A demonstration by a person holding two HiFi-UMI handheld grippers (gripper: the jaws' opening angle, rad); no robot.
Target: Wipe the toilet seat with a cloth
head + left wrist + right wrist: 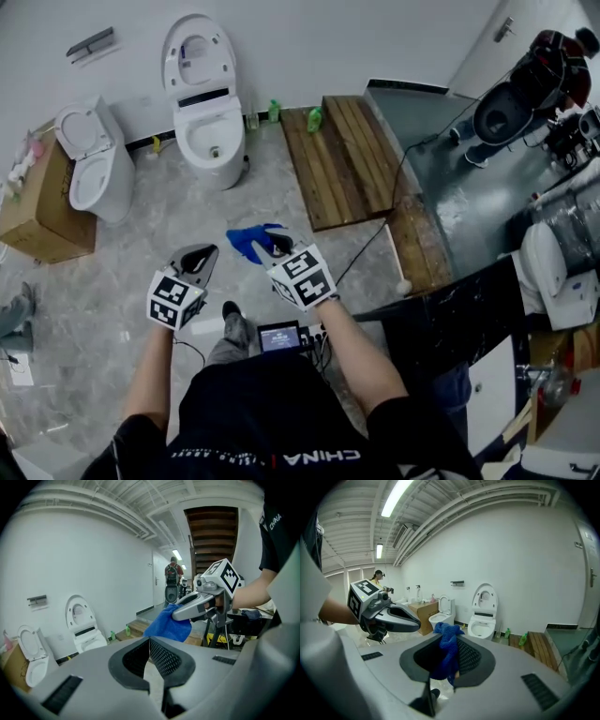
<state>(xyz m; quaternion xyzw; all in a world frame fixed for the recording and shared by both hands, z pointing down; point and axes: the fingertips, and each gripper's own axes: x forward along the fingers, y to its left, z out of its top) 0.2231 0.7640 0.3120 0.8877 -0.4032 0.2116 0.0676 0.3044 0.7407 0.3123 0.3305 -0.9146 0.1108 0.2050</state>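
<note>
Approach is being made, I judge: right tongs (276, 247) are pinching the blue cloth (246, 242), left tongs (200, 257) are resting pressed together, empty. Toilet seat (187, 145) is waiting well ahead against the wall; cloth needs carrying there.

black shirt (281, 412) — "CHINA", seen upside down
</note>
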